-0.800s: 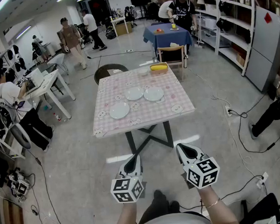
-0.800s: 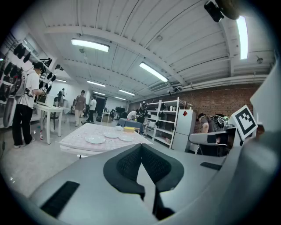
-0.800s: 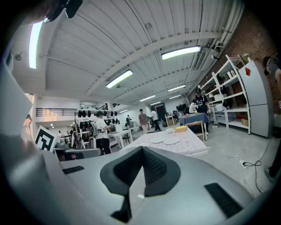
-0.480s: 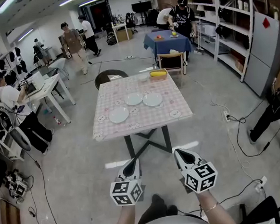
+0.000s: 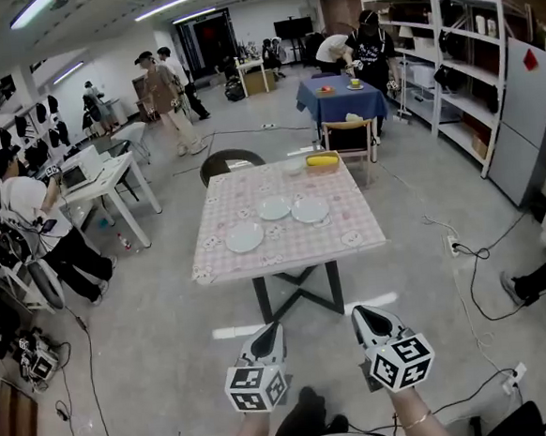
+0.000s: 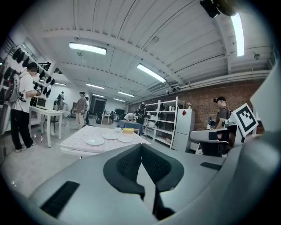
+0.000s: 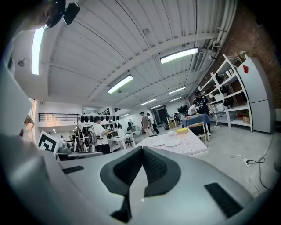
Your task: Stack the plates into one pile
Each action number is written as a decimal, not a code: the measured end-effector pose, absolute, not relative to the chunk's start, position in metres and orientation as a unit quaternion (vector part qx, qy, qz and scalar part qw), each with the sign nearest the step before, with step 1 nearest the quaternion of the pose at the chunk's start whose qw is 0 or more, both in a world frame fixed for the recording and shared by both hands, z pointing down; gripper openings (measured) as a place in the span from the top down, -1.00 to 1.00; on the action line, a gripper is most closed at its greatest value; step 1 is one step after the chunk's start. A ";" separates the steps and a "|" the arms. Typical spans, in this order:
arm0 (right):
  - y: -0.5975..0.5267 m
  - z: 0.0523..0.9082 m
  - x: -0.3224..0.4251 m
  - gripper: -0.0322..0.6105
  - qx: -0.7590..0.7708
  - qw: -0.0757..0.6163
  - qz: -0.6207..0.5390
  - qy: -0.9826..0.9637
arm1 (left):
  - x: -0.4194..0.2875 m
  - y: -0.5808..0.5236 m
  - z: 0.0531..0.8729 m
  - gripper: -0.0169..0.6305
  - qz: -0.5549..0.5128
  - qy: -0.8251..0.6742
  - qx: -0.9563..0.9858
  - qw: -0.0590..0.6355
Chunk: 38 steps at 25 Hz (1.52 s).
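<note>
Three white plates lie apart on a pink checked table (image 5: 348, 211): one at the front left (image 5: 244, 237), one in the middle (image 5: 274, 208), one to the right (image 5: 310, 209). The same plates show small and far off in the left gripper view (image 6: 95, 141) and the right gripper view (image 7: 171, 143). My left gripper (image 5: 270, 329) and right gripper (image 5: 360, 312) hang side by side well short of the table, over the floor. Both are shut with nothing between their jaws.
A yellow container (image 5: 322, 160) and a small white bowl (image 5: 293, 166) sit at the table's far edge. A chair (image 5: 350, 139) stands behind it, a blue-clothed table (image 5: 339, 96) further back. Several people stand around; desks are on the left, shelves (image 5: 454, 66) on the right, cables (image 5: 474, 262) on the floor.
The head view has shifted slightly, so the table sits a little lower and further right in the picture. Both grippers stay shut and side by side.
</note>
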State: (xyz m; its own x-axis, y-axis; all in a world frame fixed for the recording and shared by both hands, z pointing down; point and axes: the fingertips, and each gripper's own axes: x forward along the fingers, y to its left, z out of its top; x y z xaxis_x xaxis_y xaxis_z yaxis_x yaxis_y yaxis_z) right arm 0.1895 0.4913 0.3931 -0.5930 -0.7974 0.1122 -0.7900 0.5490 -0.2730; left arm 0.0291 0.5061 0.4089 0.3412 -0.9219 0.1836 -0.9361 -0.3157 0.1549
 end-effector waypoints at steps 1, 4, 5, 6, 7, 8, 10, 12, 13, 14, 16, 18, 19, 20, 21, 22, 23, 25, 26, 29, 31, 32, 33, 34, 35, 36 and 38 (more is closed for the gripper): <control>0.489 0.391 0.190 0.88 -0.452 0.012 -0.149 0.879 | 0.028 0.505 0.408 0.89 0.032 -0.575 0.809 0.117; 0.478 0.389 0.193 0.88 -0.457 0.014 -0.149 0.877 | 0.027 0.494 0.409 0.88 0.031 -0.581 0.804 0.117; 0.472 0.390 0.195 0.88 -0.457 0.018 -0.150 0.876 | 0.027 0.489 0.410 0.88 0.031 -0.582 0.804 0.118; 0.467 0.391 0.195 0.88 -0.457 0.022 -0.153 0.876 | 0.027 0.484 0.413 0.85 0.031 -0.582 0.804 0.120; 0.462 0.391 0.195 0.81 -0.455 0.026 -0.156 0.876 | 0.027 0.480 0.414 0.80 0.031 -0.581 0.804 0.121; 0.457 0.392 0.194 0.70 -0.452 0.030 -0.161 0.877 | 0.025 0.476 0.415 0.75 0.032 -0.581 0.804 0.123; 0.445 0.391 0.190 0.69 -0.448 0.039 -0.170 0.877 | 0.021 0.465 0.417 0.67 0.033 -0.581 0.804 0.126; 0.431 0.392 0.185 0.69 -0.448 0.044 -0.176 0.876 | 0.014 0.451 0.420 0.63 0.035 -0.582 0.802 0.130; 0.423 0.394 0.182 0.69 -0.449 0.043 -0.178 0.875 | 0.010 0.444 0.421 0.61 0.035 -0.582 0.801 0.132; 0.416 0.396 0.178 0.67 -0.449 0.039 -0.181 0.874 | 0.006 0.435 0.421 0.59 0.035 -0.583 0.801 0.133; 0.398 0.400 0.171 0.61 -0.448 0.033 -0.186 0.874 | -0.002 0.415 0.422 0.57 0.033 -0.584 0.800 0.134; 0.375 0.403 0.165 0.55 -0.448 0.030 -0.189 0.874 | -0.010 0.390 0.424 0.55 0.030 -0.584 0.800 0.134; 0.362 0.403 0.161 0.54 -0.448 0.030 -0.190 0.873 | -0.014 0.376 0.425 0.55 0.029 -0.584 0.800 0.136; 0.349 0.403 0.157 0.52 -0.448 0.030 -0.192 0.873 | -0.018 0.363 0.425 0.55 0.031 -0.583 0.800 0.138; 0.335 0.401 0.152 0.52 -0.449 0.031 -0.193 0.872 | -0.024 0.349 0.426 0.55 0.034 -0.582 0.800 0.140; 0.321 0.398 0.145 0.51 -0.449 0.033 -0.195 0.871 | -0.030 0.335 0.425 0.55 0.038 -0.581 0.801 0.141; 0.305 0.395 0.138 0.51 -0.449 0.034 -0.195 0.871 | -0.036 0.320 0.423 0.55 0.042 -0.579 0.802 0.140; 0.272 0.390 0.124 0.51 -0.451 0.035 -0.193 0.871 | -0.049 0.288 0.419 0.55 0.046 -0.575 0.806 0.137; 0.255 0.388 0.117 0.50 -0.452 0.037 -0.193 0.870 | -0.056 0.272 0.418 0.55 0.045 -0.572 0.808 0.136; 0.206 0.387 0.097 0.50 -0.458 0.041 -0.197 0.866 | -0.076 0.224 0.415 0.55 0.038 -0.566 0.812 0.139; 0.179 0.389 0.087 0.50 -0.466 0.041 -0.198 0.862 | -0.089 0.195 0.415 0.55 0.035 -0.562 0.815 0.139; 0.165 0.391 0.083 0.50 -0.470 0.041 -0.198 0.859 | -0.095 0.181 0.415 0.55 0.035 -0.560 0.816 0.137; 0.153 0.394 0.080 0.50 -0.475 0.040 -0.198 0.857 | -0.100 0.167 0.416 0.55 0.034 -0.558 0.818 0.135; 0.141 0.396 0.076 0.50 -0.479 0.039 -0.198 0.854 | -0.104 0.154 0.417 0.55 0.034 -0.555 0.820 0.134; 0.131 0.398 0.074 0.50 -0.484 0.039 -0.199 0.851 | -0.108 0.143 0.418 0.55 0.033 -0.551 0.823 0.134; 0.121 0.399 0.072 0.50 -0.490 0.038 -0.199 0.848 | -0.110 0.132 0.419 0.55 0.032 -0.546 0.826 0.135; 0.104 0.400 0.070 0.50 -0.502 0.039 -0.198 0.841 | -0.114 0.113 0.422 0.55 0.031 -0.536 0.833 0.136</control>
